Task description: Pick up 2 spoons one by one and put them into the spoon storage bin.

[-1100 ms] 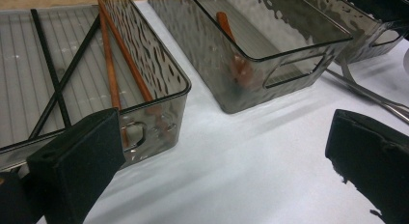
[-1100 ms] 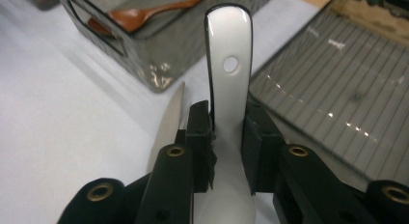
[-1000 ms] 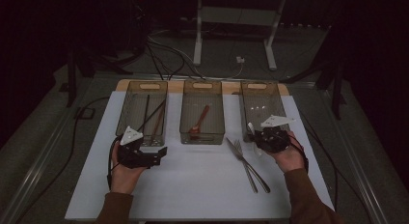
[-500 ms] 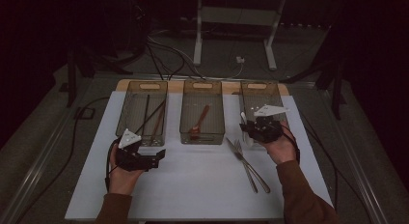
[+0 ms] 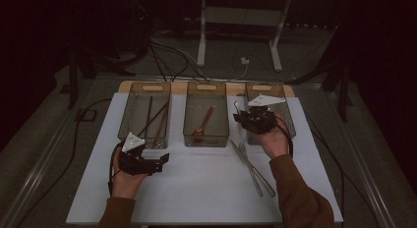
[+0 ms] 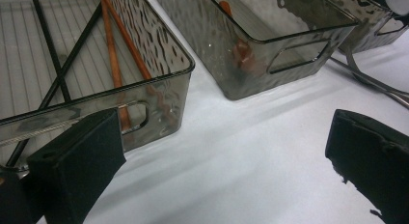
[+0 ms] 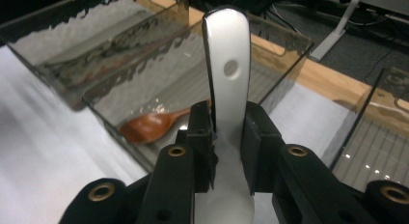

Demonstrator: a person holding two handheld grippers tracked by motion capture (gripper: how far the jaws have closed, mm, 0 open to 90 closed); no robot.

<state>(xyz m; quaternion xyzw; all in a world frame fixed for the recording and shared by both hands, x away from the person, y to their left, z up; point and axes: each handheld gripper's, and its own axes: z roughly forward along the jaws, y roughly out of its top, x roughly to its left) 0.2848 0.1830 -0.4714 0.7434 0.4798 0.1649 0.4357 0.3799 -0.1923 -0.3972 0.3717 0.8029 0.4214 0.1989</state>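
Your right gripper [image 7: 226, 151], clamped on the white spoon [image 7: 227, 84], hangs over the white mat's [image 5: 196, 188] far right edge. Left gripper [image 5: 158, 161], jaws apart, rests near-left. Three bins [image 5: 206, 134] line the far edge; two forks [image 5: 253, 164] lie right; near-centre stays bare.

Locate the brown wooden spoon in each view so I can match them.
High view: wooden spoon in the middle bin, picture centre.
Left gripper view: spoon top centre, bowl seen through the bin wall.
Right gripper view: spoon left of centre, inside the bin.
Shared landmark: the middle bin.
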